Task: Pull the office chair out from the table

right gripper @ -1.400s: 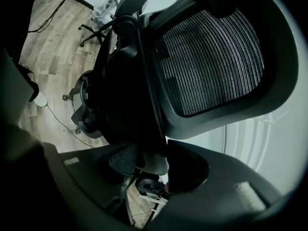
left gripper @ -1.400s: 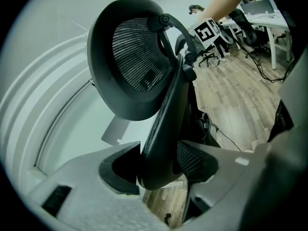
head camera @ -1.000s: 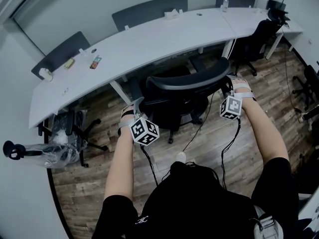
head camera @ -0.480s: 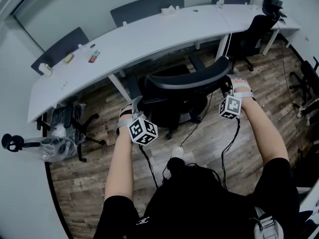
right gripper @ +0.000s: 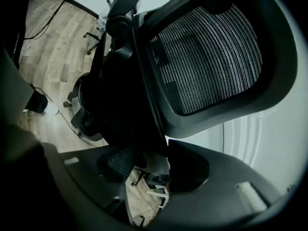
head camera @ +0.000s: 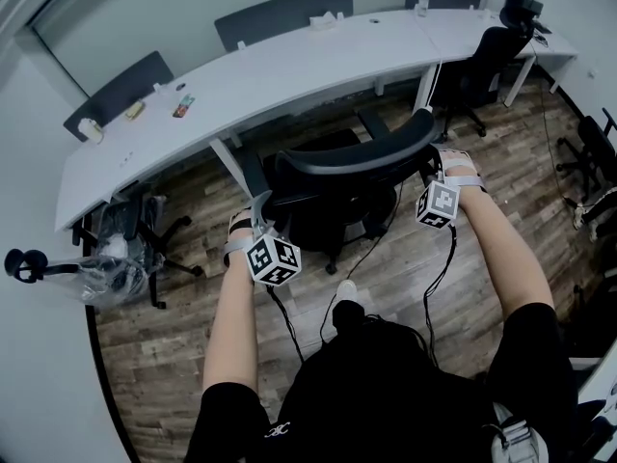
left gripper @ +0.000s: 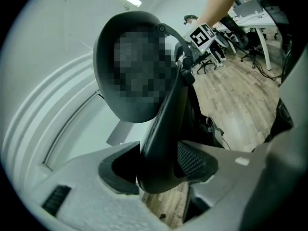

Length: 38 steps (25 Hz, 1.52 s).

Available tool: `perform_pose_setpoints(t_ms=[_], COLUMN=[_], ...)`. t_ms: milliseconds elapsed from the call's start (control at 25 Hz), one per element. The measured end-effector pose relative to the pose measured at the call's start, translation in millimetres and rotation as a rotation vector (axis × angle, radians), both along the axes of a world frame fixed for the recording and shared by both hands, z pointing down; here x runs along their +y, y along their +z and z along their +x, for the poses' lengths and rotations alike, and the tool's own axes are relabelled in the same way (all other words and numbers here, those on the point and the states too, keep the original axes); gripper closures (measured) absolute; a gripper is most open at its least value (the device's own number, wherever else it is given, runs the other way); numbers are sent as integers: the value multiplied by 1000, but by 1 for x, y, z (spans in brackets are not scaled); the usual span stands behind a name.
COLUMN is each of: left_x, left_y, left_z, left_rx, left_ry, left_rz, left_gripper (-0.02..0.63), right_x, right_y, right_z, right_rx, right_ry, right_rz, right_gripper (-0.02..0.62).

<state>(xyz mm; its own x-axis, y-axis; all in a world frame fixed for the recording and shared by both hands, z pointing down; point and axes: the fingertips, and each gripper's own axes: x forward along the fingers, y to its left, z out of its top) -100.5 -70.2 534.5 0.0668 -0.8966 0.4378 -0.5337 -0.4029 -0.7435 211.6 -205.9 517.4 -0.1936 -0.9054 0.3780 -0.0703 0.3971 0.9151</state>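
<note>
The black mesh office chair [head camera: 357,154] stands on the wood floor a little back from the white curved table [head camera: 289,75], its backrest towards me. My left gripper [head camera: 260,205] is shut on the left edge of the backrest. In the left gripper view both pads clamp the backrest's dark frame [left gripper: 166,114]. My right gripper [head camera: 436,165] is shut on the right edge. The right gripper view shows the mesh back [right gripper: 211,57] just above its jaws, which pinch the frame's rim.
A second black chair [head camera: 480,66] sits under the table at the right. A plastic-wrapped chair [head camera: 125,249] stands at the left. Grey chairs [head camera: 284,13] line the table's far side. Cables [head camera: 386,239] trail from the grippers across the floor. Small items [head camera: 183,107] lie on the table.
The chair has rolled back from the table towards me, with both grippers still clamped on its backrest. The gap between backrest and table edge has widened.
</note>
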Motion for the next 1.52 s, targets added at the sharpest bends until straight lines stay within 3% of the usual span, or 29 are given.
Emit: perform_pose_setpoints(t_ms=[400, 640, 680, 760, 800, 840, 1000, 1200, 1320, 1520], left_x=[16, 28, 33, 48, 57, 65, 92, 116, 128, 142], left_y=[0, -6, -9, -17, -21, -24, -33, -40, -53, -70], left_z=[-16, -23, -23, -22, -20, -16, 5, 47, 72, 107], left_rx=[60, 69, 91, 169, 227, 296, 545, 705, 755, 796], left_ry=[-33, -125, -149, -204, -232, -260, -386, -431, -415, -367], left_rz=[-20, -18, 3, 65, 93, 109, 158, 206, 211, 233], left_gripper=[350, 330, 347, 371, 447, 562, 604, 603, 603, 603], right_x=[30, 46, 51, 65, 74, 83, 124, 182, 212, 242], right_y=[0, -6, -7, -7, -6, -7, -18, -37, -53, -68], right_z=[-14, -11, -10, -10, -12, -14, -36, -56, -65, -66], right_rx=[-120, -281, -322, -429, -490, -556, -872, -1222, -1278, -1279], right_ry=[18, 62, 74, 95, 100, 103, 95, 71, 28, -17], right_rz=[-44, -26, -26, -36, -43, -53, -171, -390, -437, -406], right_gripper=[379, 365, 389, 527, 569, 586, 588, 589, 591, 589])
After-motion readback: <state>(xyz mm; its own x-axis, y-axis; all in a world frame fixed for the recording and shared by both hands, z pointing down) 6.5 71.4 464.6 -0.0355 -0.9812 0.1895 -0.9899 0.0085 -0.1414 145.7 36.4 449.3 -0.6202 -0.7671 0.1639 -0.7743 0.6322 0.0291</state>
